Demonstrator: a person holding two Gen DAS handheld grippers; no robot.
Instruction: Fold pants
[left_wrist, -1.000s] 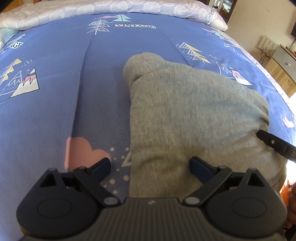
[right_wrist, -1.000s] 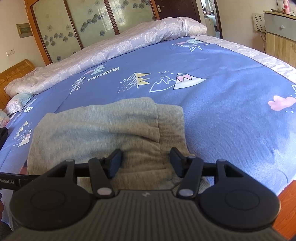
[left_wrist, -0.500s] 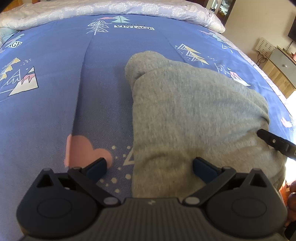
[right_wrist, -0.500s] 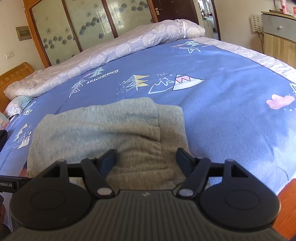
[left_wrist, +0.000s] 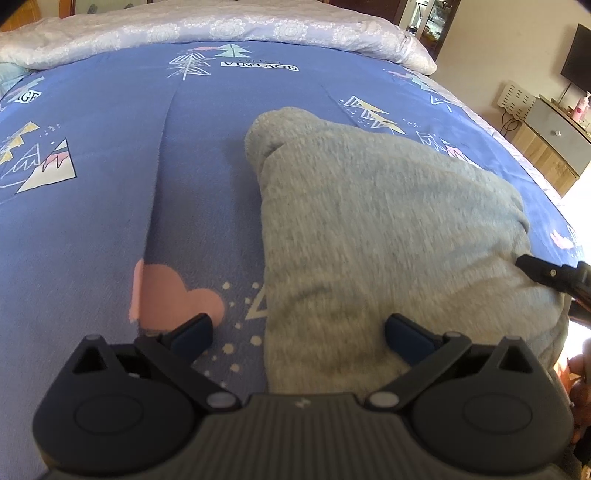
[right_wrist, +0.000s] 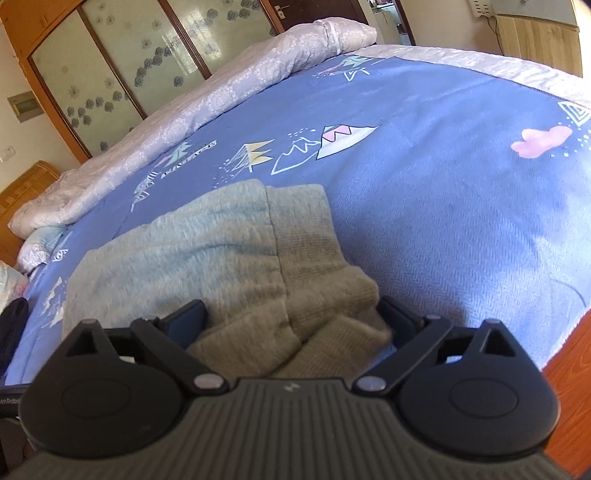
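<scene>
Grey pants (left_wrist: 388, 236) lie folded into a thick bundle on the blue patterned bedspread (left_wrist: 110, 166). My left gripper (left_wrist: 299, 334) is open above the bundle's near left edge, one finger over the bedspread, one over the cloth. The pants also show in the right wrist view (right_wrist: 207, 251), with the ribbed waistband (right_wrist: 317, 273) on their right end. My right gripper (right_wrist: 293, 325) is open, its jaws spread either side of the waistband's near end, not clamped. A right gripper finger (left_wrist: 550, 275) shows at the bundle's right edge.
A rolled white quilt (left_wrist: 221, 29) lies along the bed's far side. A wooden cabinet (left_wrist: 554, 147) stands right of the bed. Wardrobe doors with frosted glass (right_wrist: 147, 55) stand behind. The bed's wooden edge (right_wrist: 569, 373) is at near right.
My right gripper has opened wider and moved forward and lower, so the waistband now sits between its jaws. My left gripper has opened a little wider and stayed nearly in place.
</scene>
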